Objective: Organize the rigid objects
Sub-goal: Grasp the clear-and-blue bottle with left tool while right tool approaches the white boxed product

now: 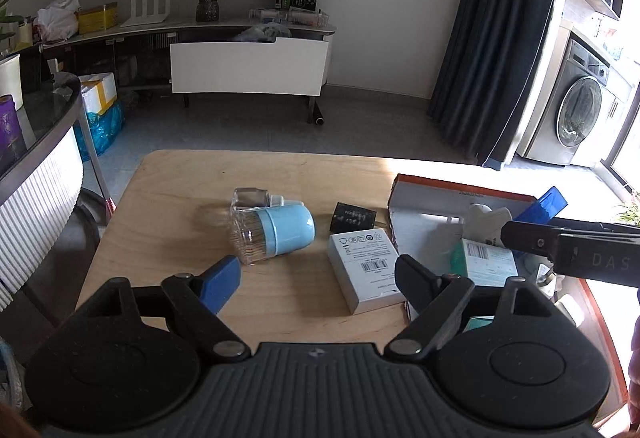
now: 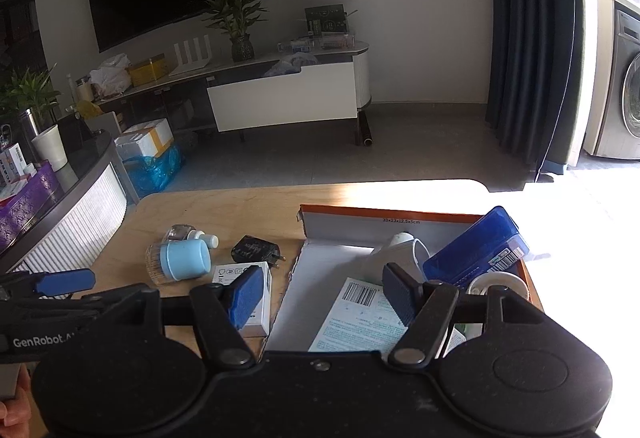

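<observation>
On the wooden table (image 1: pixel 180 198) lie a light-blue capped clear jar (image 1: pixel 272 234) on its side, a small clear bottle (image 1: pixel 252 198), a black charger (image 1: pixel 354 217) and a white box (image 1: pixel 366 270). An orange-rimmed cardboard box (image 2: pixel 320 258) at the right holds a blue case (image 2: pixel 476 246), a white mug (image 2: pixel 400 250) and a teal-white packet (image 2: pixel 360 314). My left gripper (image 1: pixel 318 278) is open and empty above the table, in front of the jar and white box. My right gripper (image 2: pixel 324 294) is open and empty over the cardboard box's left wall.
A grey-topped side table (image 1: pixel 48 142) stands at the left. Beyond the table are a TV cabinet (image 1: pixel 248 66), a dark curtain (image 1: pixel 492 38) and a washing machine (image 1: pixel 580 114). The right gripper's body (image 1: pixel 572 250) reaches over the cardboard box in the left wrist view.
</observation>
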Available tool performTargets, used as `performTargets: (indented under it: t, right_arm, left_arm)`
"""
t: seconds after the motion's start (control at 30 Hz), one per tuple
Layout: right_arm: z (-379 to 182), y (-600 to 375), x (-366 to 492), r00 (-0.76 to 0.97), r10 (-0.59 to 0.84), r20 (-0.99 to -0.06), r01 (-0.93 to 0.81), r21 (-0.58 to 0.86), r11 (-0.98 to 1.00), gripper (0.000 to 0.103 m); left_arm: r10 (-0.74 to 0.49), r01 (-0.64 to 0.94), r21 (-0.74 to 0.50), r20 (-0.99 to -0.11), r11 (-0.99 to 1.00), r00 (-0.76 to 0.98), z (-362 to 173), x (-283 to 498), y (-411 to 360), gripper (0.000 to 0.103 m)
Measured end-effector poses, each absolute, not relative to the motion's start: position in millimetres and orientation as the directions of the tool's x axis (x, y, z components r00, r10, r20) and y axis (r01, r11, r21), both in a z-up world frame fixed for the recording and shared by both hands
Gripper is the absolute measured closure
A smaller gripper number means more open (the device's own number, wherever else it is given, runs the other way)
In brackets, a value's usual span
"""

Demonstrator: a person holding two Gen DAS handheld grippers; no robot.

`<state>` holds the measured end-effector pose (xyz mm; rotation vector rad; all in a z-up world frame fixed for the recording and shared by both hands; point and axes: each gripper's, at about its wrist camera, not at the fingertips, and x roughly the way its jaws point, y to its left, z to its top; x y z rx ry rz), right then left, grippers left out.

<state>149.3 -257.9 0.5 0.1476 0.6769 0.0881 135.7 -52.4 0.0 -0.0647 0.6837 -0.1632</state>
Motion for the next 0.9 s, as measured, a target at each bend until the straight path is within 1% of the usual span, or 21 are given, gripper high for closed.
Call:
performTargets:
  t: [0.13, 0.27, 0.47, 0.7, 0.9]
  right_arm:
    - [-4.0, -248.1, 150.6, 0.766, 0.152, -0.624, -0.057, 0.169, 0.984, 0.024]
    - [-7.8, -243.7, 150.4, 0.759, 0.167, -0.63, -0.07, 0.176, 0.982, 0.023]
    - [-11.4, -238.2, 151.2, 0.753, 0.188, -0.63, -0.092, 0.183, 0.979, 0.023]
    - [-17.0, -236.0, 157.7, 0.745, 0.204, -0.636, -0.104, 0.192, 0.976, 0.023]
    - [-21.2, -231.3, 165.1, 0.736, 0.217, -0.641, -0.117, 0.195, 0.974, 0.023]
  left_arm:
    - [-0.135, 0.077, -0.119, -0.64, 0.99, 0.757, -5.4, 143.6, -37.7, 0.014]
    - [-0.105, 0.037, -0.119, -0.642, 0.992, 0.759, -9.5, 155.6, -29.9, 0.007]
    - [-0.09, -0.01, -0.151, -0.639, 0.988, 0.764, -20.2, 177.6, -26.3, 0.0]
    - [-0.062, -0.04, -0.141, -0.646, 0.989, 0.761, -32.1, 207.8, -41.1, 0.0]
    - [-0.013, -0.078, -0.102, -0.686, 0.992, 0.728, -47.5, 233.0, -47.4, 0.0]
